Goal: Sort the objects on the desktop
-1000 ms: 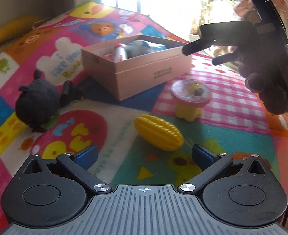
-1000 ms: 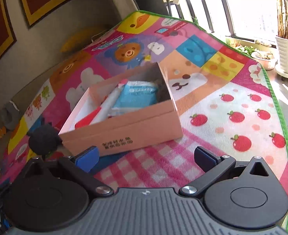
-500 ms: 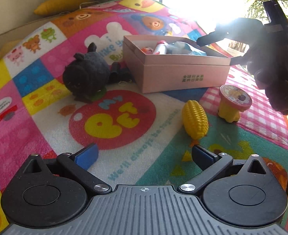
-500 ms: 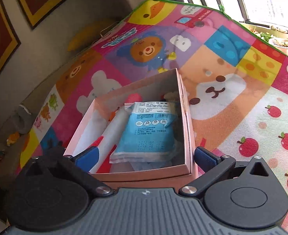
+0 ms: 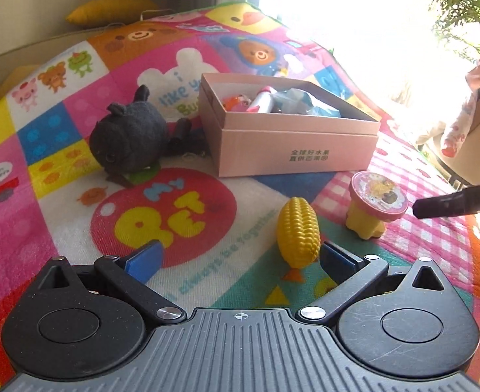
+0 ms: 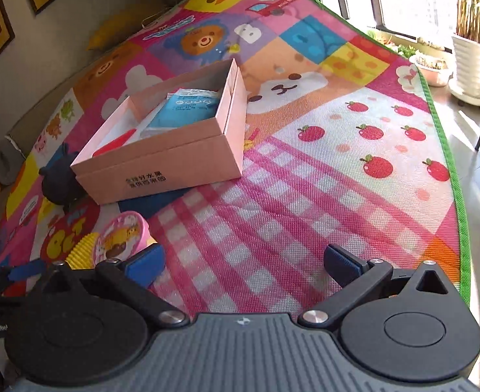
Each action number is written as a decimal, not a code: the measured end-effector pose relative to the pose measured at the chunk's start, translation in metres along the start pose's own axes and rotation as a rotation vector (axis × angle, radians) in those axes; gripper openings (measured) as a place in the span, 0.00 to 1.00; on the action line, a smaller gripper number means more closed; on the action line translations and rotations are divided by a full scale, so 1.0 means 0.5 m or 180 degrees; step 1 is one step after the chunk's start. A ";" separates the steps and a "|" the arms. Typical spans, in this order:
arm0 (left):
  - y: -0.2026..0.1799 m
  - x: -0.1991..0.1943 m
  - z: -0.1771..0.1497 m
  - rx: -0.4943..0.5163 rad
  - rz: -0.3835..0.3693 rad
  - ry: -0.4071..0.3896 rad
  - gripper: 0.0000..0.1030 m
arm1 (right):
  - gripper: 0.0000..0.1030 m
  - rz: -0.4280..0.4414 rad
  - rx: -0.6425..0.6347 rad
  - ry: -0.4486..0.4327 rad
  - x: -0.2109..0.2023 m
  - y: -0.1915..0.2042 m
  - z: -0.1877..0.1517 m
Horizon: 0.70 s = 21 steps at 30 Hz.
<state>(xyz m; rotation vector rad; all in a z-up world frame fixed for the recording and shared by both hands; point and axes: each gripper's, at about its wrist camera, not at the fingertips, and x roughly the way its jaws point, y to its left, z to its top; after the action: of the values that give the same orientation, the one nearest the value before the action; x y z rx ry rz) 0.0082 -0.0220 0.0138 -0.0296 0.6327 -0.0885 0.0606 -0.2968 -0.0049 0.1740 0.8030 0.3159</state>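
A pink cardboard box (image 5: 292, 150) (image 6: 161, 163) sits on the play mat, holding a blue packet (image 6: 187, 107), a marker and small toys. In front of it lie a yellow toy corn (image 5: 298, 236) (image 6: 82, 250) and a pink-topped yellow stamp toy (image 5: 375, 204) (image 6: 119, 235). A dark plush animal (image 5: 130, 135) (image 6: 60, 179) rests left of the box. My left gripper (image 5: 240, 261) is open, its right finger beside the corn. My right gripper (image 6: 243, 263) is open over the pink checked patch, its left finger by the stamp toy.
The colourful cartoon play mat (image 6: 338, 170) has a green edge (image 6: 449, 163) at the right, with bare floor and plant pots (image 6: 471, 62) beyond. A yellow cushion (image 5: 109, 13) lies against the wall. A dark strap lies between plush and box.
My right gripper has pulled back and away from above the box, down towards the stamp toy. My left gripper shifted closer to the corn, which now sits by its right finger.
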 end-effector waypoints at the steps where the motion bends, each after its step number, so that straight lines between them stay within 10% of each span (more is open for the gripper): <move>1: -0.006 0.001 0.001 0.0054 0.0002 0.0016 1.00 | 1.00 -0.0043 -0.0085 0.0016 -0.002 0.009 -0.009; 11: -0.018 0.022 0.003 0.0554 0.0797 0.0075 1.00 | 1.00 -0.0564 -0.0646 -0.0068 0.016 0.085 -0.050; 21: 0.030 0.024 0.004 0.0124 0.0588 0.0170 1.00 | 1.00 -0.0676 -0.0899 -0.0222 0.013 0.106 -0.061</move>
<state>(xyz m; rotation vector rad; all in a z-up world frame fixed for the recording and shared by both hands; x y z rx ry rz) 0.0201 -0.0080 0.0074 0.0690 0.6841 0.0773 0.0314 -0.2438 -0.0159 -0.1637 0.6926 0.2182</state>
